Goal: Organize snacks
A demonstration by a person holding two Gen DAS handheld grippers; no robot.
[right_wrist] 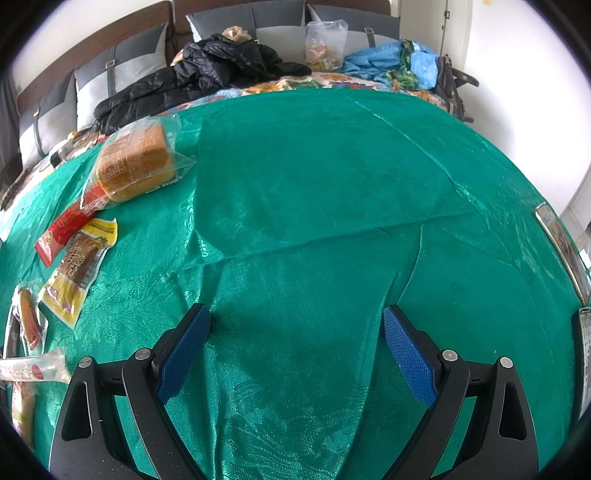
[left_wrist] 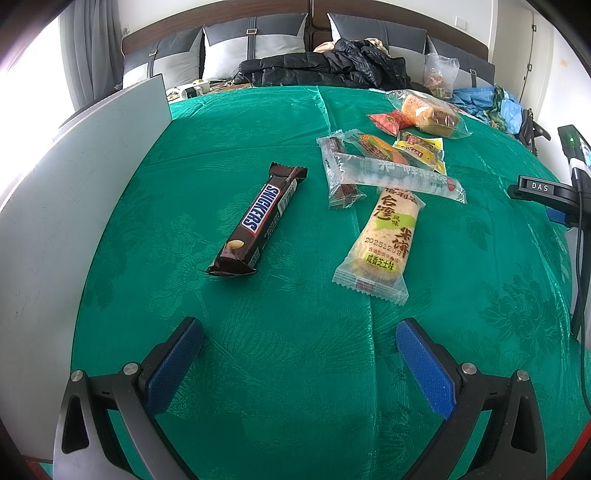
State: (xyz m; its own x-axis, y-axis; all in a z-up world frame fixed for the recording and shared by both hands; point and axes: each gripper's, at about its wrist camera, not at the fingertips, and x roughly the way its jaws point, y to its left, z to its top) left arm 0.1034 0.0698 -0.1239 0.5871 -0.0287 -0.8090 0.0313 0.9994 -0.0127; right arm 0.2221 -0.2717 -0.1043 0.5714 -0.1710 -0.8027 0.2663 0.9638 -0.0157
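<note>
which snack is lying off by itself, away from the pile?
The Snickers bar: dark brown wrapper, alone on the green cloth, left of the cluster. The rice cracker pack and the rest touch or overlap.

A glossy green damask cloth (left_wrist: pixel 240 122) covers the surface. Behind it stands a dark wooden headboard (left_wrist: pixel 221 14) with grey and white cushions (left_wrist: pixel 255 40), a crumpled black puffer jacket (left_wrist: pixel 325 66), white walls (left_wrist: pixel 509 26) and a grey curtain (left_wrist: pixel 92 44) beside bright daylight.
</note>
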